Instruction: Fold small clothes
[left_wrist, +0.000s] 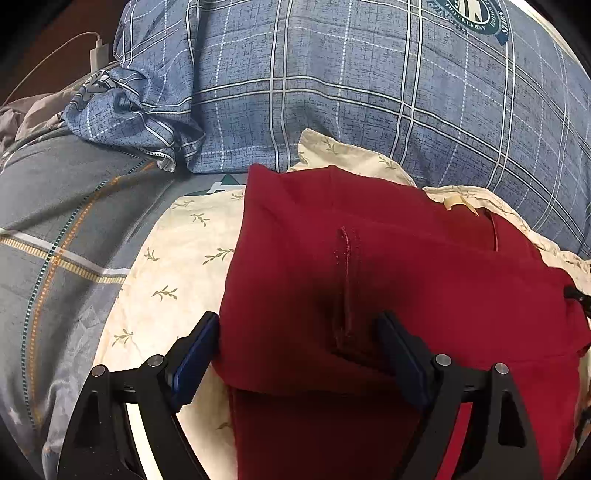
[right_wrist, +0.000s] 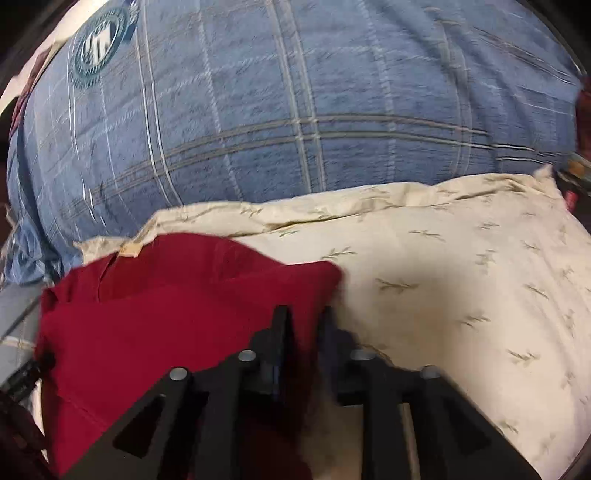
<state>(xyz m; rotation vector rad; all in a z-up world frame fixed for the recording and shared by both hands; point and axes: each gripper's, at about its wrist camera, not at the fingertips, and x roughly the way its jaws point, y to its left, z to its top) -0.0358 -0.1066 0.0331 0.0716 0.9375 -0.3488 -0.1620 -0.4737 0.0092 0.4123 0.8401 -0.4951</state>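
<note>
A dark red garment (left_wrist: 369, 258) lies folded on a cream pillow with a leaf print (left_wrist: 173, 277); a raised seam runs down its middle. My left gripper (left_wrist: 299, 347) stands open and wide over the garment's near left part, one blue pad at the cloth's left edge and the other on top by the seam. In the blurred right wrist view, the red garment (right_wrist: 166, 314) fills the lower left. My right gripper (right_wrist: 304, 328) has its jaws close together on the garment's right edge, with red cloth pinched in the narrow gap.
A blue plaid quilt (left_wrist: 332, 92) rises behind the pillow, also seen as the quilt (right_wrist: 295, 110). Grey striped bedding (left_wrist: 55, 221) lies to the left. A white charger with its cable (left_wrist: 99, 55) sits far left. The bare pillow (right_wrist: 461, 277) spreads right of the garment.
</note>
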